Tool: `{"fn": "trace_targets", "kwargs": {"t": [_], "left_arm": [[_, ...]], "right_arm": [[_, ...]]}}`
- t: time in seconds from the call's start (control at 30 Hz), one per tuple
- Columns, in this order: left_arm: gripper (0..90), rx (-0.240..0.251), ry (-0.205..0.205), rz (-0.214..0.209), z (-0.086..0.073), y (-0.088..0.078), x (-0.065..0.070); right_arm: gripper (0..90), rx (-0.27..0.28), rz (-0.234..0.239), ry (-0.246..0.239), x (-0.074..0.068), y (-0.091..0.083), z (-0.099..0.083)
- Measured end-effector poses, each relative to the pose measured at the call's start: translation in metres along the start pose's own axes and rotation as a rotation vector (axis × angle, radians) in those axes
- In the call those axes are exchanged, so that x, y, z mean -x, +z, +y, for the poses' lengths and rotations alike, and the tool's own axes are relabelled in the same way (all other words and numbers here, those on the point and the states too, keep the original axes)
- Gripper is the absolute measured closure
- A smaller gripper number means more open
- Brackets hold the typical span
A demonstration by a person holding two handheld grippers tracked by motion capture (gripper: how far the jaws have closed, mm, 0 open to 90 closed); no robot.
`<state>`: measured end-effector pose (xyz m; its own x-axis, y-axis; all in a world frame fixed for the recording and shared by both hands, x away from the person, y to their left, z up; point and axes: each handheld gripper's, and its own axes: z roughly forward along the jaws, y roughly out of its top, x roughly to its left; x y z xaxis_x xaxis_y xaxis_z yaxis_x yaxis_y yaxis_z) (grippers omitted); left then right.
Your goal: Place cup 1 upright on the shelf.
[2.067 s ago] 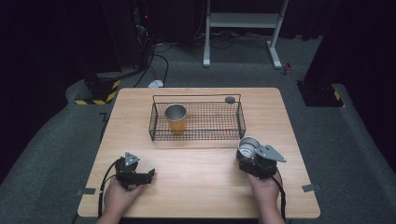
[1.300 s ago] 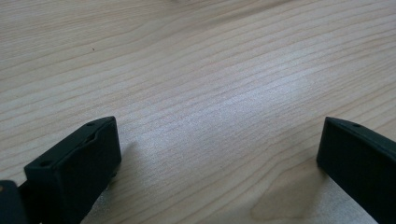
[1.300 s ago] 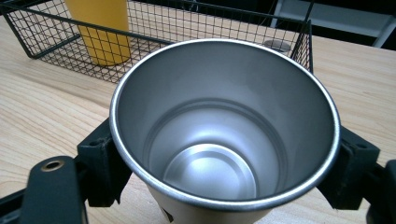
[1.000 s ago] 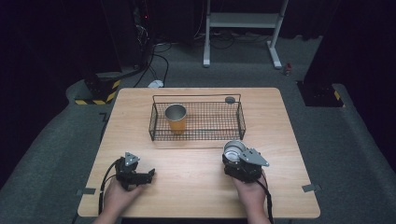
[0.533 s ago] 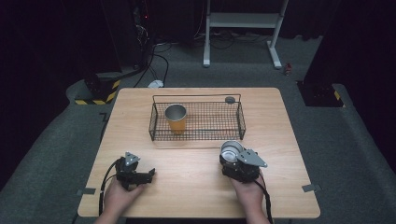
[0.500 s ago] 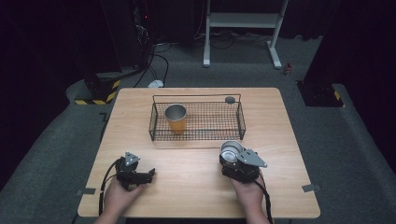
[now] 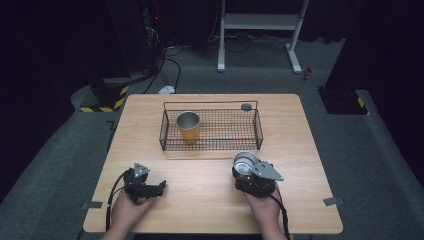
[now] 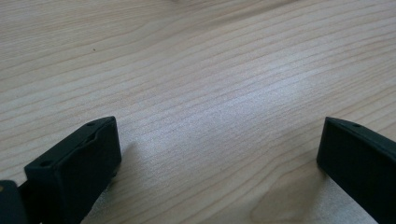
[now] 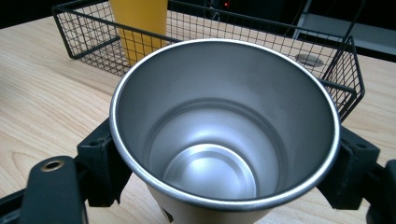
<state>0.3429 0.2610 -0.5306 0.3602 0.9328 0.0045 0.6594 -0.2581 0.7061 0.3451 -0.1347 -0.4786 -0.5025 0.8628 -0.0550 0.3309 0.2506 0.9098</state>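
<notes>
Two black jaws of the right gripper (image 9: 219,154) clamp a steel-lined cup (image 9: 224,126) upright, just short of the wire basket (image 7: 258,131), likely bound for it beside the orange cup (image 7: 188,126). Left gripper (image 8: 215,158) rests on the table (image 7: 200,200), jaws apart, holding nothing.

floor: grey carpet (image 7: 370,150) lying around a pale wooden tabletop (image 7: 305,135) | far side: white metal stand (image 7: 260,22) standing on the carpet, cables (image 7: 170,55) trailing beside it | left: yellow-black striped block (image 7: 102,102) sitting, possibly a base | surroundings: staying dark, light falling on the tabletop
</notes>
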Motion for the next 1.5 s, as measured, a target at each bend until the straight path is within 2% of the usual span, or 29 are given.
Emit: {"fn": "trace_targets", "kwargs": {"t": [0.1,0.23,0.57,1.07,1.5], "left_arm": [[0.1,0.001,-0.005,0.005,0.000,0.000,0.001],[0.2,0.001,-0.008,0.008,0.000,0.000,0.001],[0.2,0.001,-0.008,0.008,0.000,0.000,0.001],[0.1,0.002,-0.008,0.008,0.000,0.000,0.001],[0.1,0.001,-0.008,0.008,0.000,0.000,0.001]], "right_arm": [[18.1,0.006,0.002,0.006,-0.001,0.000,0.001],[18.1,-0.011,0.010,-0.003,-0.004,0.002,0.005],[18.1,0.012,0.011,0.000,-0.004,0.001,0.022],[18.1,0.029,-0.016,0.012,0.008,0.006,0.047],[18.1,0.052,-0.045,0.024,0.017,0.011,0.059]]}}
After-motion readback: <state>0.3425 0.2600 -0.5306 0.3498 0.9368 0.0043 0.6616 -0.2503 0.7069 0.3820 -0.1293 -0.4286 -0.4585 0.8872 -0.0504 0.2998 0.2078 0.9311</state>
